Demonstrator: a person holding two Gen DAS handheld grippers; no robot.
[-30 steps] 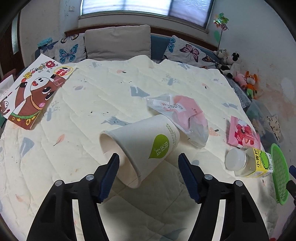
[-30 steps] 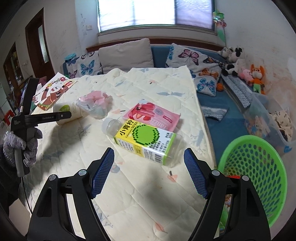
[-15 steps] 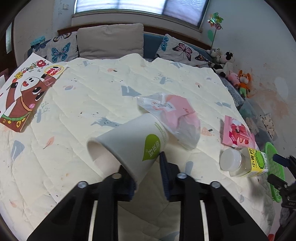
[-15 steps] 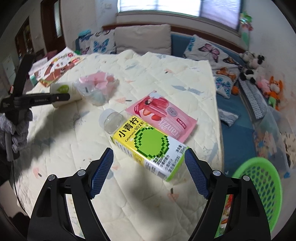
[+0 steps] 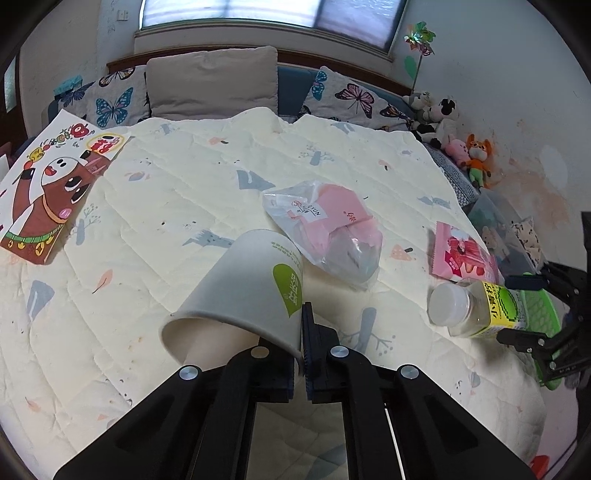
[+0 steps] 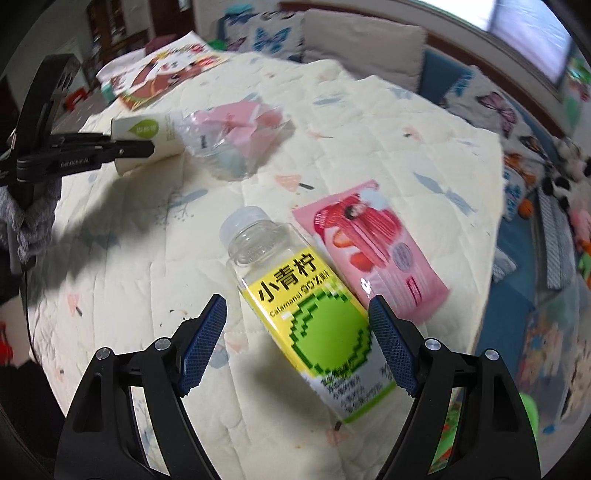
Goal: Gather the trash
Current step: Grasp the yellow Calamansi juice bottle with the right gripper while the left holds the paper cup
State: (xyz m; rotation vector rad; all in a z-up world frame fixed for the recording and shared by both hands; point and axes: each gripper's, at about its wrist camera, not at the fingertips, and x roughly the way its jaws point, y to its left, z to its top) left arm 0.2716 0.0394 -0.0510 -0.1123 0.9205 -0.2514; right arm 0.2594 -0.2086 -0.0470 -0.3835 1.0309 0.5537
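We see left gripper [image 5: 298, 341] clamped on paper cup [image 5: 243, 291] rim, cup lying mid-quilt [image 5: 184, 206] against plastic bag [image 5: 328, 229] | right gripper [image 6: 297, 343] spread apart, straddling juice bottle [image 6: 306, 306] near quilt's right edge, beside pink packet [image 6: 376, 247]

A home bedroom: a quilted bed [image 5: 184, 192], butterfly pillows [image 5: 114, 103] and stuffed toys [image 5: 476, 158] under a window [image 5: 273, 14].

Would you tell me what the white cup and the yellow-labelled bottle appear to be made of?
The cup looks like matte paper: opaque white wall, thin rim pinched by the left gripper. The bottle seems clear glossy plastic: see-through shoulder, translucent cap, printed label wrap.
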